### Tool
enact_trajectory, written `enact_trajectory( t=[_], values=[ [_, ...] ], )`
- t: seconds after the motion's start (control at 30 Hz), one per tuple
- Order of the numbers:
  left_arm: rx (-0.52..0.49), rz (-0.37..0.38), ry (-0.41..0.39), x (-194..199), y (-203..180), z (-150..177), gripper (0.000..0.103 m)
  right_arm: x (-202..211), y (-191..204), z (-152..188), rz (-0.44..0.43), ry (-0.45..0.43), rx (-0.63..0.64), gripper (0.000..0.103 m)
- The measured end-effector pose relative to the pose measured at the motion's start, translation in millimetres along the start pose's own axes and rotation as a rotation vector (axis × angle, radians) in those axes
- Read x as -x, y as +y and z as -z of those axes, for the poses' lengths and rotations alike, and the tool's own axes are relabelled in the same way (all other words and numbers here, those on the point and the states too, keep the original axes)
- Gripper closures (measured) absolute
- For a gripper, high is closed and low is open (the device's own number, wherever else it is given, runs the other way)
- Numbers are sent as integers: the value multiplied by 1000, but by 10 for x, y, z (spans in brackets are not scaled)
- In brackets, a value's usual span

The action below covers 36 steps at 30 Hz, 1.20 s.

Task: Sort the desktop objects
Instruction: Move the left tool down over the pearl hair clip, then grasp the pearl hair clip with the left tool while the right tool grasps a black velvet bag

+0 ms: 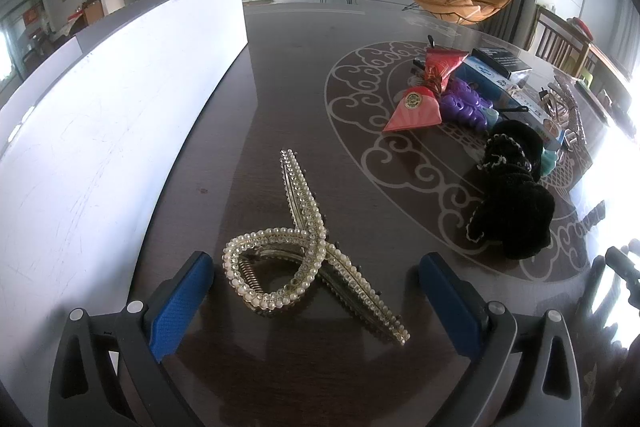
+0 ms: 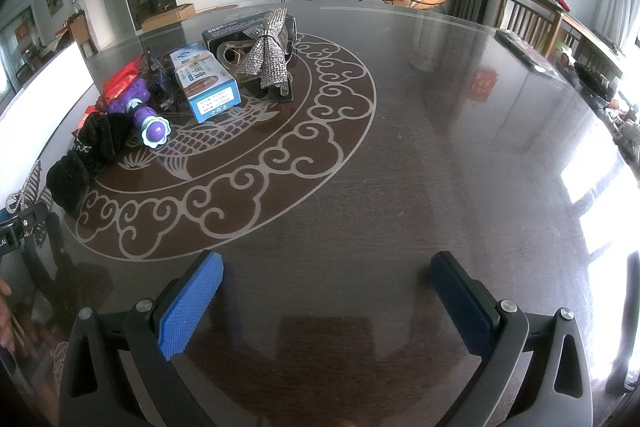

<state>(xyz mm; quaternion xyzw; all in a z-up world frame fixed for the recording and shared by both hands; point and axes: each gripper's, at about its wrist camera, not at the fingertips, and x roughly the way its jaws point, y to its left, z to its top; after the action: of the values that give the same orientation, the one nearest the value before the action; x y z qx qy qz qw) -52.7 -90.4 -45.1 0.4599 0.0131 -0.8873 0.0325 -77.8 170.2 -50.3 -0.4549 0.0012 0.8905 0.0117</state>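
A pearl-studded hair claw [image 1: 304,247] lies on the dark table between the fingers of my open left gripper [image 1: 316,275], untouched by the pads. To its right lies a black scrunchie [image 1: 512,195], a purple toy [image 1: 466,105], red snack packets [image 1: 416,111] and blue boxes [image 1: 488,75]. My right gripper [image 2: 326,279] is open and empty over bare table. In the right wrist view the pile sits far left: black scrunchie [image 2: 90,151], purple toy [image 2: 140,111], blue box [image 2: 206,85], a silver rhinestone hair clip [image 2: 266,57].
A large white bin wall [image 1: 100,131] stands along the left of the table. The dark table [image 2: 440,147] has a white cloud-pattern ring. Chairs stand at the far right edge [image 2: 528,19]. The left gripper's body shows at the right view's left edge [image 2: 16,227].
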Motion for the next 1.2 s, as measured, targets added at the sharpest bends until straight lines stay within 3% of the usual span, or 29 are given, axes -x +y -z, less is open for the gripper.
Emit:
enact_trajectory(
  t=[0.23,0.27,0.33,0.53,0.7,0.73,0.83,1.0,1.13,1.2],
  values=[
    [-47,31,11,21,-26,14,1,2,6,4,0,0,0,0],
    [-55,41,1,36,-37,18,6,2,4,3,0,0,0,0],
    [-100,73,-39,90,-90,43,31,2,6,5,0,0,0,0],
    [-136,169,-51,133,-78,62,32,-2,-2,1,0,0,0,0],
    [-162,156,-48,149,-117,96,32,7,1,6,-5,-2,-2,0],
    [-168,147,-48,165,-127,108,32,38,-32,23,-34,-12,-9,0],
    [-177,135,-46,148,-181,99,32,265,-169,72,-239,-131,-65,0],
    [-174,139,-46,139,-176,82,32,200,290,-31,-521,11,-110,0],
    [-188,135,-47,164,-148,128,31,191,1049,-313,-569,49,-26,0],
    [-177,134,-47,194,-95,165,32,89,1286,-451,-525,73,-3,0]
  ],
)
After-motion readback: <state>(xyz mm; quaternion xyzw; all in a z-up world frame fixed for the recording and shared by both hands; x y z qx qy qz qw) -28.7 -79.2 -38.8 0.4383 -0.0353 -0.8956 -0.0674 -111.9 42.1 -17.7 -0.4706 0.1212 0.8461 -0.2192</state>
